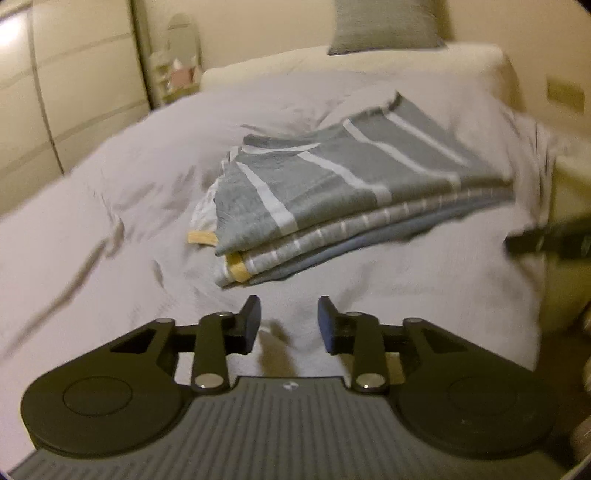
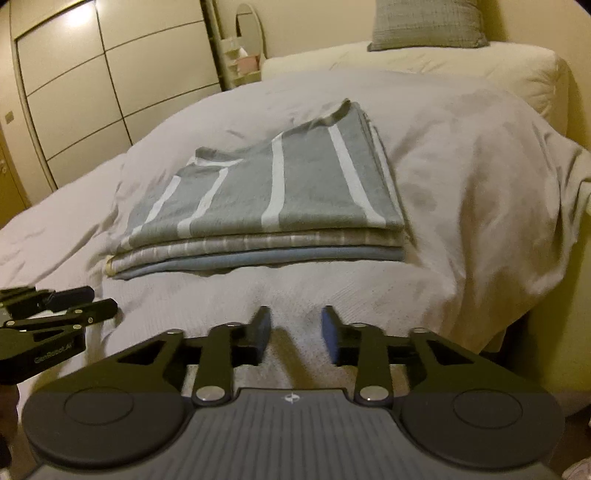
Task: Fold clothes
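A folded stack of clothes (image 1: pixel 343 195) (image 2: pixel 273 206) lies on the bed. Its top piece is grey with white stripes. Under it are a thin-striped grey layer and a blue layer (image 2: pixel 280 260), and a yellow band (image 1: pixel 238 271) shows at the stack's near left corner. My left gripper (image 1: pixel 289 319) is open above the bedcover, short of the stack, with nothing between its fingers. My right gripper (image 2: pixel 295 334) is open too, also short of the stack and holding nothing. The left gripper (image 2: pixel 79 302) shows at the left edge of the right wrist view. A black tip of the right gripper (image 1: pixel 546 240) shows at the right edge of the left wrist view.
A pale lilac bedcover (image 1: pixel 110 206) (image 2: pixel 461 177) spreads over the bed and drops off at the right side. A grey pillow (image 2: pixel 424 26) rests at the headboard. A wardrobe (image 2: pixel 92 85) stands to the left, and a small shelf with a mirror (image 2: pixel 243 55) beside it.
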{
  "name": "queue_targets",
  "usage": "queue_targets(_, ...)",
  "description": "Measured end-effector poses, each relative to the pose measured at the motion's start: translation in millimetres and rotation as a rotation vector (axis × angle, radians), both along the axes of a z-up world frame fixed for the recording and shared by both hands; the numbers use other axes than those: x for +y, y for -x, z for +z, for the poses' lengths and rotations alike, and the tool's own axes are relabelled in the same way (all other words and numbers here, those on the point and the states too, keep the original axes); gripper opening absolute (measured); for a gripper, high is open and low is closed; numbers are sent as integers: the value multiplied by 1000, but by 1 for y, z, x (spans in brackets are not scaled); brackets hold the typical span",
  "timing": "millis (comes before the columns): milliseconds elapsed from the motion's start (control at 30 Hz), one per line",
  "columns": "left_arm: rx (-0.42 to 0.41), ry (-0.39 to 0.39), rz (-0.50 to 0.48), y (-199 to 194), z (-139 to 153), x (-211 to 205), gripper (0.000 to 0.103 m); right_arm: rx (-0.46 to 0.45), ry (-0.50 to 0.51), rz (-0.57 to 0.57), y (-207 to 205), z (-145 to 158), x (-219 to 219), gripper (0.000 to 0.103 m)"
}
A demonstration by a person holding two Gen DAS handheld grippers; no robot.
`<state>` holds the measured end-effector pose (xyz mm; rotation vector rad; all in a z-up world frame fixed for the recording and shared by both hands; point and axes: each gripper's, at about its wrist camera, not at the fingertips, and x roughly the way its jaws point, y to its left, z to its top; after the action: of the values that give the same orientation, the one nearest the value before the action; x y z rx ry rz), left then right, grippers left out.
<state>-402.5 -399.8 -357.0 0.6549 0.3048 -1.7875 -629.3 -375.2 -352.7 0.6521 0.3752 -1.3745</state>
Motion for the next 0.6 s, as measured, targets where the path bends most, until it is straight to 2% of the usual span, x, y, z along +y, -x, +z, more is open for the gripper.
queue_targets(67, 27, -27, 0, 4, -5, -2, 35, -1, -12, 8, -4, -3, -3, 43)
queue_targets(100, 24, -36, 3, 7, -8, -4, 35, 3, -27, 10, -6, -5, -5, 46)
queue_targets(167, 19, -43, 9, 10, -14, -6, 35, 9, -61, 16, -9, -11, -9, 47)
queue_targets(333, 61, -59, 40, 6, -15, -8, 37, 3, -10, -6, -7, -3, -5, 47)
queue_targets(400, 64, -58, 50, 6, -17, -8, 40, 5, -24, -3, -9, -4, -10, 49)
queue_targets(500, 46, -60, 60, 8, -18, -9, 46, 15, -76, 6, -13, -11, -21, 61)
queue_targets(600, 45, -74, 81, 9, -17, -13, 57, 24, -95, 0, -17, -14, -25, 64)
